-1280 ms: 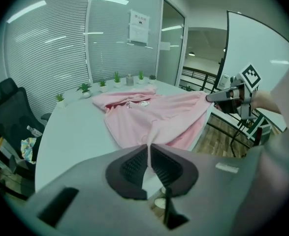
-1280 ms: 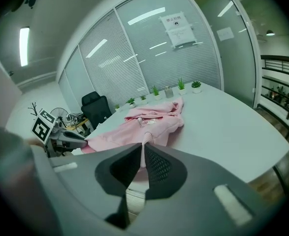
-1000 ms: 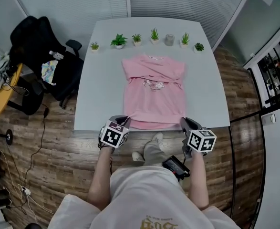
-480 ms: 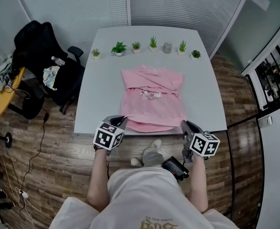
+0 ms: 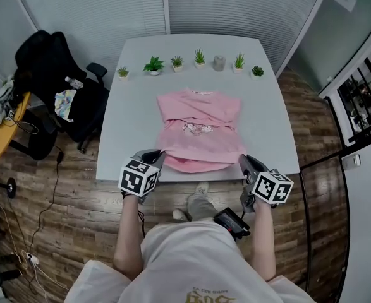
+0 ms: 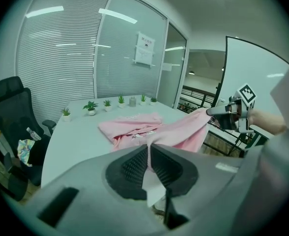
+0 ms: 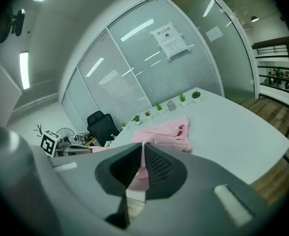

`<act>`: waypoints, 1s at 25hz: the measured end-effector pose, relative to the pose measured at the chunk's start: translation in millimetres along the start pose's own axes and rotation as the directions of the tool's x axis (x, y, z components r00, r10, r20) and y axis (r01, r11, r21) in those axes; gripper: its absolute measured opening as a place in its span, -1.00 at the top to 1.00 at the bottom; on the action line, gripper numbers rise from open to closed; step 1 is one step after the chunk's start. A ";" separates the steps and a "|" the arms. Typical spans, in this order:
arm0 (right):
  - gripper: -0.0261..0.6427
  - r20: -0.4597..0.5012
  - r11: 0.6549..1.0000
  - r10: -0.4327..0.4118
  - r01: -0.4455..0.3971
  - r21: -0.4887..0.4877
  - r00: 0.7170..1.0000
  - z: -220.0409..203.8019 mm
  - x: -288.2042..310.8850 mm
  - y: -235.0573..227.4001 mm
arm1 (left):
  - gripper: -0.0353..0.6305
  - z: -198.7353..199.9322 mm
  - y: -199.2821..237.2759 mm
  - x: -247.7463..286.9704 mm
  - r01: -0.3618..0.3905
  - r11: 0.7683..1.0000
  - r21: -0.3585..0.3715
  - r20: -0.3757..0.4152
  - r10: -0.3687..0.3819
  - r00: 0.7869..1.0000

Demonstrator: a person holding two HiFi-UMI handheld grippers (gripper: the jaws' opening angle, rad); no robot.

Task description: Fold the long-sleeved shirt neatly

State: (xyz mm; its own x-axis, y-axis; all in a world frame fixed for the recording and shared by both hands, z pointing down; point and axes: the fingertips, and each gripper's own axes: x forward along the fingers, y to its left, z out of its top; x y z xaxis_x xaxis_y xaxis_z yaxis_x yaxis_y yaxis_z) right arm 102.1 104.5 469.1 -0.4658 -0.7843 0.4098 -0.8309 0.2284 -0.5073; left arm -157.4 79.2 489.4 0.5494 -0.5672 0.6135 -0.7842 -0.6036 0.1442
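Both sets of jaws are shut tight on pink cloth. The left gripper [image 6: 148, 157] pinches one bottom corner of the shirt [image 5: 200, 126] and the right gripper [image 7: 142, 162] pinches the other, each with a thin fold of fabric squeezed in. Between them the hem hangs raised off the near edge of the surface [image 5: 131, 100], sagging a little in the middle. The upper half of the shirt lies flat mid-surface, its sleeves apparently folded in across the chest and its collar toward the row of small potted plants [image 5: 176, 62] at the far edge. From where I stand, the step in hand looks like carrying the hem up and over toward the collar. To do it well, the two hands should travel together, level with each other and as far apart as the shirt is wide, so the hem stays straight and taut. They should also stay high enough that the cloth doesn't drag across the tucked sleeves. The hem wants laying square on the shoulders with the sides lined up before either pinch lets go. If one hand leads, the fold would likely skew.
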 end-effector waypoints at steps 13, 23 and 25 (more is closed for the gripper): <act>0.84 -0.001 0.999 0.025 -0.025 0.035 1.000 38.6 48.1 -16.6 | 0.82 41.3 41.2 32.5 -0.010 0.999 -0.034 -0.003 0.010 1.000; 0.84 0.024 0.999 0.032 -0.033 0.027 0.999 76.7 77.8 -27.0 | 0.82 80.2 63.8 59.2 -0.003 1.000 -0.031 0.022 0.004 1.000; 0.84 0.029 0.999 0.035 -0.035 0.026 0.999 85.6 84.0 -29.0 | 0.82 87.8 68.3 64.4 -0.003 1.000 -0.028 0.023 0.004 1.000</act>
State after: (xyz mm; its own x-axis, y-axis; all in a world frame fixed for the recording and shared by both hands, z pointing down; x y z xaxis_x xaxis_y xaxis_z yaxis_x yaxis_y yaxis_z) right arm 113.1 -17.4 453.4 -0.4852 -0.7923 0.3698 -0.8059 0.2411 -0.5408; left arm -150.2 -47.8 470.6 0.5532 -0.5821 0.5960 -0.7935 -0.5860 0.1641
